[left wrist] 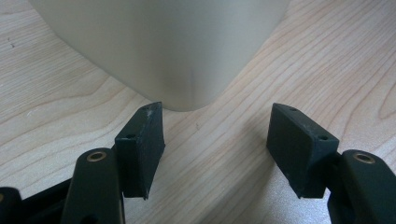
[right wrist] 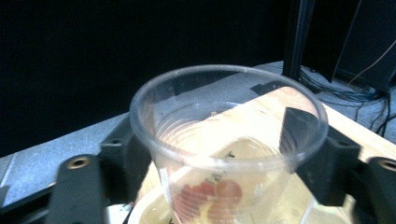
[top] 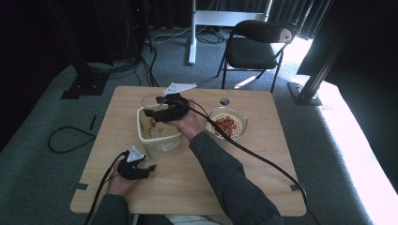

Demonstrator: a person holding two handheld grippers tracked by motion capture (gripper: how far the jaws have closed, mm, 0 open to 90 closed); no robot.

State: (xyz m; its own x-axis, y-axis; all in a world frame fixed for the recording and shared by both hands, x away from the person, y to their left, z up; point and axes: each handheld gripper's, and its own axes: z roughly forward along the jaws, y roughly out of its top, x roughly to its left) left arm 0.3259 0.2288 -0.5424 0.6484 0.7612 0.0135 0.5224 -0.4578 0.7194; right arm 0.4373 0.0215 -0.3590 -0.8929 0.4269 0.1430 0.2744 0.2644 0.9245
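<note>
Right gripper view cup: clear plastic cup (right wrist: 227, 140) between the jaws of right claw (right wrist: 229, 154), over the beige tub (top: 159, 136); red bits inside.
Grip: clamped on cup, light hold judged.
Risk: cup slips or crushes, spills on counter (top: 263, 164).
Left claw (left wrist: 215, 140): jaws apart, empty, beside tub; tub may slide unbraced.
Nearby: colander (top: 228, 123) with red pieces.

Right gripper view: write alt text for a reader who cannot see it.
A clear plastic cup sits upright between the right tongs, its rim facing the camera and a few reddish pieces visible through its base. Below it is a cream tub on the wooden table, against a dark background.
</note>
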